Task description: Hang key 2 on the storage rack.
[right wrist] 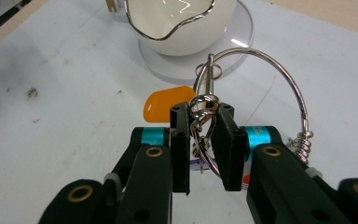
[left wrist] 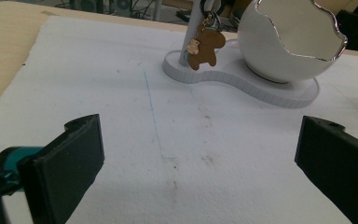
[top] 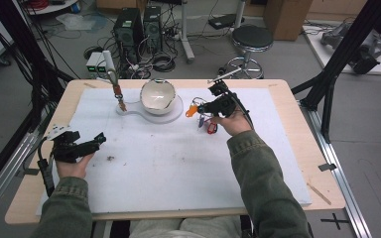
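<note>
My right gripper [right wrist: 200, 142] pinches a key ring [right wrist: 205, 103] by its small coiled loop, with the jaws pressed in on the metal from both sides. A large wire hoop [right wrist: 279, 70] arcs up and away to the right of the jaws, and an orange tag [right wrist: 161, 105] pokes out just behind the left jaw. In the high view the right gripper [top: 209, 106] holds the bunch above the white mat [top: 178, 163] of the worktop, with the orange tag [top: 192, 110] pointing toward the stand [top: 151, 113].

The stand lies ahead and to the left of my right gripper. Its egg-shaped bowl [top: 157, 95] is the nearer part; the post [top: 113, 79], where a brown bear charm [left wrist: 206, 46] already hangs, stands farther left, beyond the bowl. The hoop's long axis runs roughly upright from the jaws, so I judge the bunch must travel leftward, past the bowl, if the post is its place.

My left gripper [top: 98, 140] rests near the left edge of the mat, jaws spread wide with nothing between them. It is well apart from the stand, though the post sits on its side of the bowl.
</note>
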{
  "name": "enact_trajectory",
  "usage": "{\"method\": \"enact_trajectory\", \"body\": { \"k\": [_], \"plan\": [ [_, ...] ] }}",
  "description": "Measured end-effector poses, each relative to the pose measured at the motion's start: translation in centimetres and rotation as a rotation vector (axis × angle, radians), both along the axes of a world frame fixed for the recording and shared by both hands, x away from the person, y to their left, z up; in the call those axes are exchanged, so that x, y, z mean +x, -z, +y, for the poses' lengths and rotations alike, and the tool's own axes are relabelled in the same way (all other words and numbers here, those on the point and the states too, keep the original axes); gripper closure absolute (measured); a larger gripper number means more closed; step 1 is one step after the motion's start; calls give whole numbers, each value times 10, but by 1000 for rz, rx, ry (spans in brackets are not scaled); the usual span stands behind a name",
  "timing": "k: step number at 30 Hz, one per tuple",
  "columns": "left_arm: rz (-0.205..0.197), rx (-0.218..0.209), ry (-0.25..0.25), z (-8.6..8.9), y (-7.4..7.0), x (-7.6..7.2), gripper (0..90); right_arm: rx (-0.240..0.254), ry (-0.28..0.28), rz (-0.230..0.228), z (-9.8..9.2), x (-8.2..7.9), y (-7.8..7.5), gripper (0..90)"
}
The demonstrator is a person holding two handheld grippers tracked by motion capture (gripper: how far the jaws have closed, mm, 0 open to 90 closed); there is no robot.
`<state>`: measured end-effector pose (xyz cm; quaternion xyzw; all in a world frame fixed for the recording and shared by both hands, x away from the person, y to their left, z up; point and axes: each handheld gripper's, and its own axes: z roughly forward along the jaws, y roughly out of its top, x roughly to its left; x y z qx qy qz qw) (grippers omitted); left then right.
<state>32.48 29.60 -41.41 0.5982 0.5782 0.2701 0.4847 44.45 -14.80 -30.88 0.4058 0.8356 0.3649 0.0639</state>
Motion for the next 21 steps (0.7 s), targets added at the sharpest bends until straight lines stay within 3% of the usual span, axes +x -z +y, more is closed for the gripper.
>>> {"method": "enact_trajectory", "body": {
  "k": [21],
  "plan": [
    [1, 3, 2, 0, 0, 0, 18, 30, -65, -27, 3, -23, -15, 777]
  ]
}}
